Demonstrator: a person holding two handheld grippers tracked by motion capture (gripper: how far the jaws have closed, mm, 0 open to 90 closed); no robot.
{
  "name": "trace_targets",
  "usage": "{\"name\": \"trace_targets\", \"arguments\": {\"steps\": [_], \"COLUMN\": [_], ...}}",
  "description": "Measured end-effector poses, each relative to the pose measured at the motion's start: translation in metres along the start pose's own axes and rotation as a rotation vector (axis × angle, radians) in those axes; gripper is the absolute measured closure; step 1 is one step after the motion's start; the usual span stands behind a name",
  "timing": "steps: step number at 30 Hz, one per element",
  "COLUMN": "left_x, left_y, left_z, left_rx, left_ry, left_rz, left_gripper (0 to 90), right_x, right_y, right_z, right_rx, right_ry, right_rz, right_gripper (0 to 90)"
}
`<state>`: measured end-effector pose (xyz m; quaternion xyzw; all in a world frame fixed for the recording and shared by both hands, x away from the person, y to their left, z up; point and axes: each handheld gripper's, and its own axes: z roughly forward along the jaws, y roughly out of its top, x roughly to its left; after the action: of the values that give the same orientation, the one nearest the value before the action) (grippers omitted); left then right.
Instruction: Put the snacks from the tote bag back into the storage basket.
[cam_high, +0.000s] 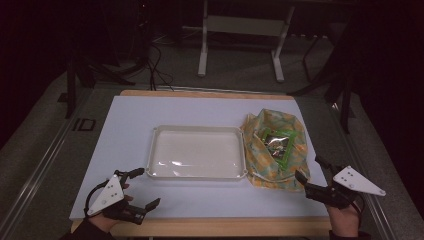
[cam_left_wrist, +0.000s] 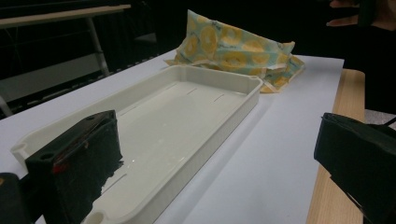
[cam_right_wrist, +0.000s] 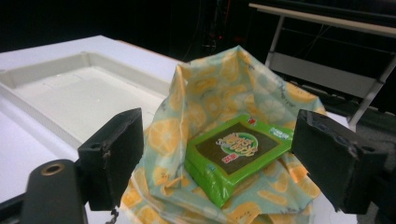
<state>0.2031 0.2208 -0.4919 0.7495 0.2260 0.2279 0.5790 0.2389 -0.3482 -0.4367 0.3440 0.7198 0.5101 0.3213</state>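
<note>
Overhead, white table (cam_high: 125, 150) — cream tray (cam_high: 197, 175), dim room beyond.

Looks like a lab or recording room, dim and dark-walled. A white table (cam_high: 125, 130) with a wood edge stands on grey carpet; cables (cam_high: 155, 65) trail over the floor behind it, next to a white metal stand (cam_high: 240, 30). No home furnishings around.
</note>
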Motion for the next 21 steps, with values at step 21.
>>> {"name": "trace_targets", "arguments": {"steps": [21], "left_x": [-0.001], "left_y": [0.001], "left_z": [0.001], "left_rx": [0.002], "left_ry": [-0.001], "left_rz": [-0.004], "left_gripper": [1.0], "right_x": [-0.012], "right_y": [0.04], "right_z": [0.015], "right_rx": [0.013], "right_ry": [-0.102], "right_rz": [-0.028], "right_gripper": [13.9]}}
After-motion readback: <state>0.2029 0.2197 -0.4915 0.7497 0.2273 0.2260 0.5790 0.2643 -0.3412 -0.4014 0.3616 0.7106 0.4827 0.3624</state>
